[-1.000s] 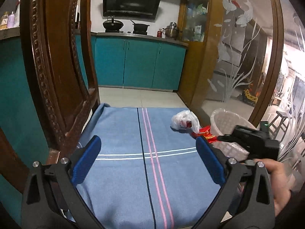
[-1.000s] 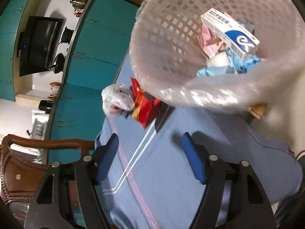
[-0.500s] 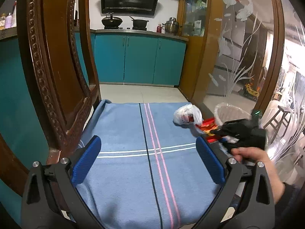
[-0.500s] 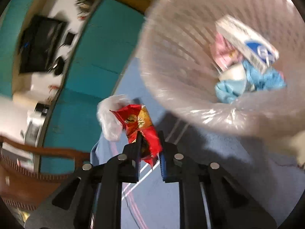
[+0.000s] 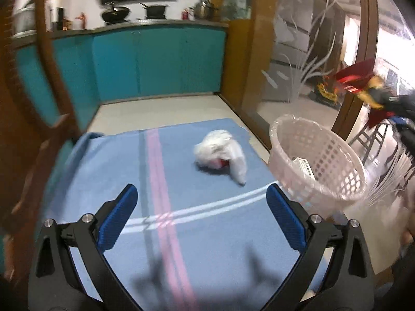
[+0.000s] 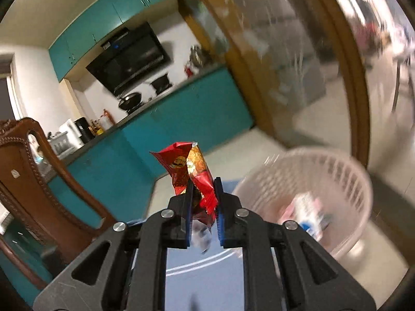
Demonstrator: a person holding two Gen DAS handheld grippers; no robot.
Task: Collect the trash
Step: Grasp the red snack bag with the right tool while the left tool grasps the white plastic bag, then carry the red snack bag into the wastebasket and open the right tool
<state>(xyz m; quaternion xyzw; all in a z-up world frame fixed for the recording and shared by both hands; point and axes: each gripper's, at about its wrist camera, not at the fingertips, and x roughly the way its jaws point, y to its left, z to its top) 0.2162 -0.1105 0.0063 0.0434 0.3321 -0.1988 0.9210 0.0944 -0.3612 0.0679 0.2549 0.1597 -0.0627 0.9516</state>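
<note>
While its blue pads pinch the lower part of a crumpled red and yellow foil snack wrapper (image 6: 193,173), the right tool (image 6: 203,202) holds that wrapper in the air, above and beside the tilted pale pink plastic lattice wastebasket (image 5: 324,160) with its clear liner and a few discarded boxes inside. With nothing between its pads, the left tool (image 5: 201,220) hangs wide open over the blue striped cloth on the bench (image 5: 181,228), where a crumpled white plastic bag (image 5: 223,153) lies near the basket.

Teal cabinets (image 5: 155,62) carry pans (image 5: 115,15), beside a carved wooden chair (image 6: 33,181).
</note>
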